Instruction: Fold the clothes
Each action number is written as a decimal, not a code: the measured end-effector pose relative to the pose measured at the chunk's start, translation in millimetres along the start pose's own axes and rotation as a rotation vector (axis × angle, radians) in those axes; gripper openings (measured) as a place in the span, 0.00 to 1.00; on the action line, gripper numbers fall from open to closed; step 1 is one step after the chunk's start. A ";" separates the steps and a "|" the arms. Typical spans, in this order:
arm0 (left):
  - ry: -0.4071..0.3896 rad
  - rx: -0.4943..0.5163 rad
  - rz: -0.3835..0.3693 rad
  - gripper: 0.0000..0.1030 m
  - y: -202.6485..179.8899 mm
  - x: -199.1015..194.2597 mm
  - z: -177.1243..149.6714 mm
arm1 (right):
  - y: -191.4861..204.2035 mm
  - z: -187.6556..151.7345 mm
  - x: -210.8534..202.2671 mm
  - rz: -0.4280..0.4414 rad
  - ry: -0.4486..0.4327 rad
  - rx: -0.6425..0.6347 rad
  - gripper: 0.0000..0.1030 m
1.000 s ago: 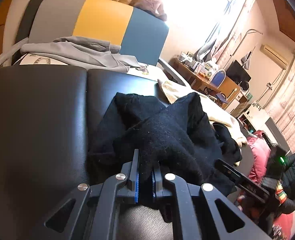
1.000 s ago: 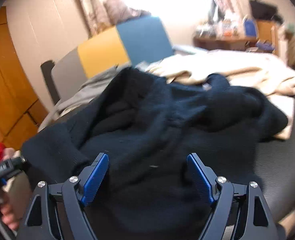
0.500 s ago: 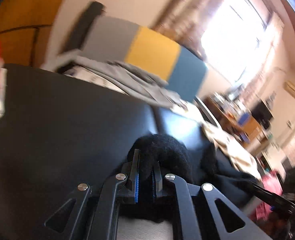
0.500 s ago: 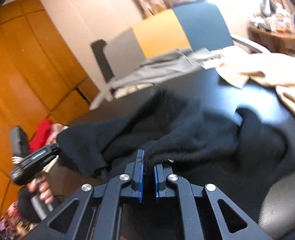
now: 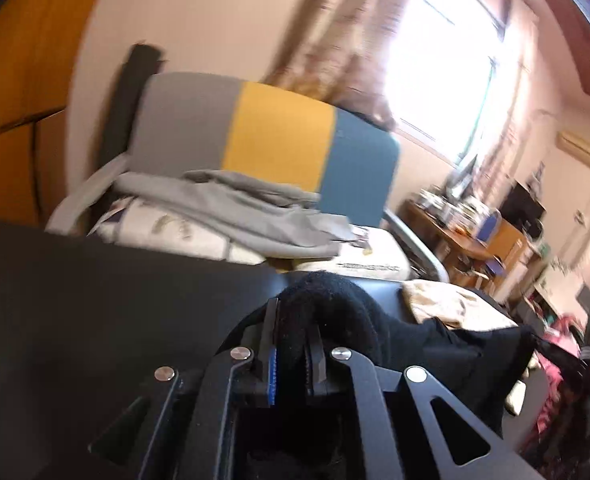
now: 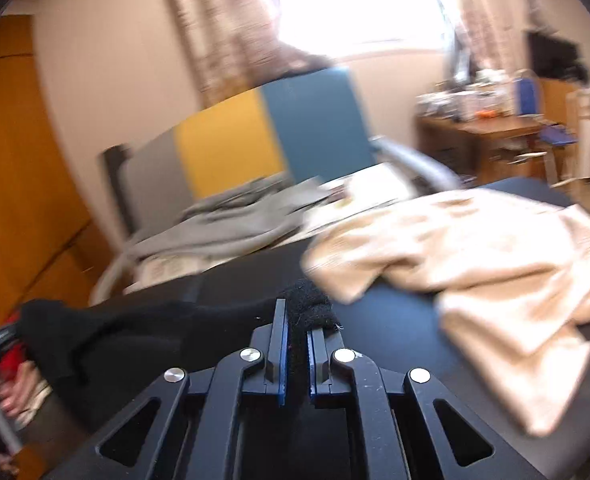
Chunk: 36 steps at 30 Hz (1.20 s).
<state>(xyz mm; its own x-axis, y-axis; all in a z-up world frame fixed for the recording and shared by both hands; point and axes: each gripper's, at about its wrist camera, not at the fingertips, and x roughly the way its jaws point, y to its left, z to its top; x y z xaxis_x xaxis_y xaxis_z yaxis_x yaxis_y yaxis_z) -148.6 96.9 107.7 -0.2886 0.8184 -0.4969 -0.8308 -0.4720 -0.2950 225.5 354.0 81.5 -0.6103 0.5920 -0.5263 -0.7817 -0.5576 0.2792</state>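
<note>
The left gripper (image 5: 291, 344) is pointing forward and somewhat downward over the black padded surface (image 5: 107, 300). Its jaws are standing almost together, pinching a thick fold of the black knit garment (image 5: 335, 312) between the blue pads; they have just been opening a little, with the cloth between them and the pads pressing on it. From this grip the garment is trailing to the right, draping toward the right gripper's side.

The right gripper (image 6: 297, 344) is likewise angling forward and down. Its jaws are nearly closed and clamping a tuft of the same black knit garment (image 6: 309, 304), which is bulging above the fingertips. The rest of the garment is stretching leftward from this grip, hanging above the black padded surface (image 6: 395, 320) toward the left edge of the right wrist view.

A person's hand (image 6: 7, 396) is showing blurred at the lower left of the right wrist view; its hold cannot be told.

A beige garment (image 6: 475, 248) is lying crumpled on the padded surface, just beyond and right of the right gripper. A grey garment (image 5: 247, 212) is lying on the bed (image 5: 175, 228) behind, before the grey, yellow and blue headboard (image 5: 279, 136).
</note>
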 end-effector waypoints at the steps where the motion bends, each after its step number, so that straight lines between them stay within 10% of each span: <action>1: 0.027 0.016 -0.009 0.10 -10.6 13.2 3.6 | -12.6 5.8 3.7 -0.042 -0.008 0.006 0.07; 8: 0.237 0.000 -0.045 0.23 -40.1 88.8 -20.0 | -96.1 -5.2 64.6 -0.231 0.158 0.084 0.13; 11: 0.272 -0.016 -0.054 0.25 -33.0 87.2 -49.7 | -118.2 -32.9 87.0 -0.281 0.295 0.091 0.30; 14: 0.292 -0.029 -0.034 0.29 -17.7 76.2 -84.0 | -118.3 -43.9 60.5 -0.313 0.240 0.088 0.38; 20: 0.292 -0.101 -0.007 0.31 4.2 52.3 -136.7 | -54.3 -65.2 -23.2 -0.168 0.055 0.066 0.78; 25: 0.309 -0.108 -0.014 0.32 -2.2 48.5 -155.9 | 48.9 -107.9 -16.5 0.019 0.143 -0.206 0.79; 29: 0.300 -0.100 -0.020 0.32 -6.1 39.7 -159.0 | 98.2 -152.4 16.9 -0.042 0.258 -0.427 0.80; 36: 0.284 -0.060 -0.086 0.33 -23.2 33.1 -164.6 | 83.4 -172.9 18.3 -0.025 0.191 -0.327 0.81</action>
<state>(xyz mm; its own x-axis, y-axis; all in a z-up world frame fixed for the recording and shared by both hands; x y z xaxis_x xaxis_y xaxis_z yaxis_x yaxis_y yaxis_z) -60.5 81.1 -36.3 -0.0672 0.7357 -0.6740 -0.8146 -0.4306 -0.3887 171.3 217.7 -43.8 -0.5327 0.5060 -0.6783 -0.6948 -0.7191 0.0093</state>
